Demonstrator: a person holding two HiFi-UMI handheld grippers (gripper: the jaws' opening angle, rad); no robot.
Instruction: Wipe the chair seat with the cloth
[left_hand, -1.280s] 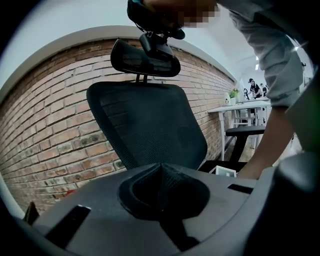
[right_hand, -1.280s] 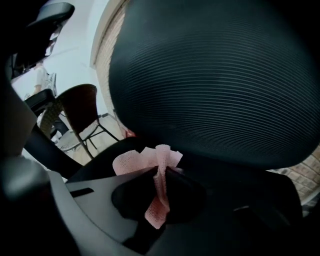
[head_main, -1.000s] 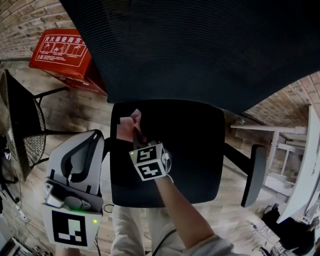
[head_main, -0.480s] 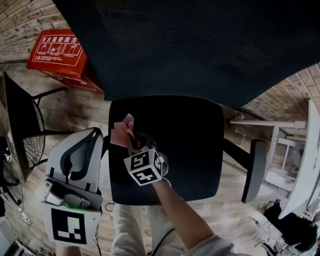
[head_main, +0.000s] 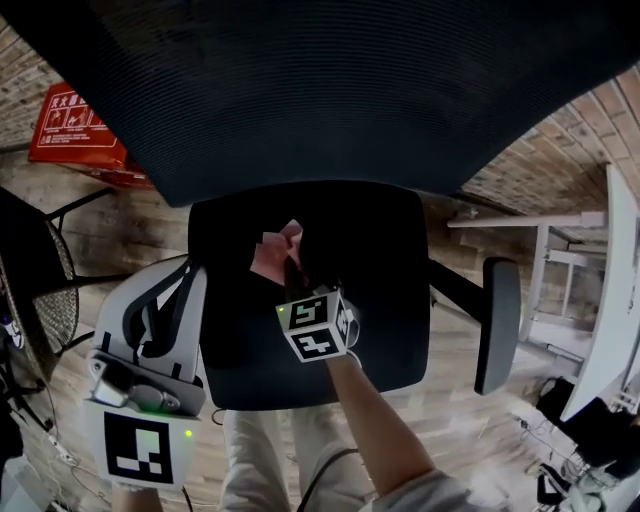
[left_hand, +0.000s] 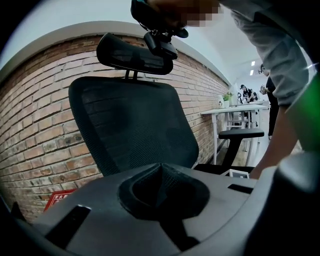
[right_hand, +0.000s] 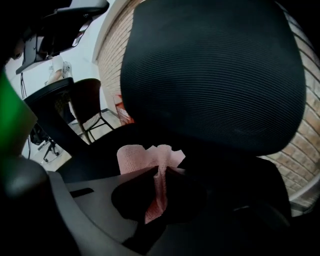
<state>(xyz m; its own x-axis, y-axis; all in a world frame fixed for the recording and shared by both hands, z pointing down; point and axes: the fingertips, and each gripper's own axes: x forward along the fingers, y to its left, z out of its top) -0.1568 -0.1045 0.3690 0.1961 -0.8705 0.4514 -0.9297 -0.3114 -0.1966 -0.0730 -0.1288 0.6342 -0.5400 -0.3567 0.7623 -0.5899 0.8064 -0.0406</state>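
Right tongs (head_main: 292, 268) clamp a pink cloth (head_main: 270, 250) on the chair seat (head_main: 380, 270); bare seat stretches toward three o'clock. Left tongs (left_hand: 161, 175), closed and empty, idle at nine.

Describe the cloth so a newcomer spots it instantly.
Start at the black chair seat below the mesh backrest. Over the seat's left side, the right gripper has its jaws shut on the cloth. It is the only pink, crumpled thing against all that black.
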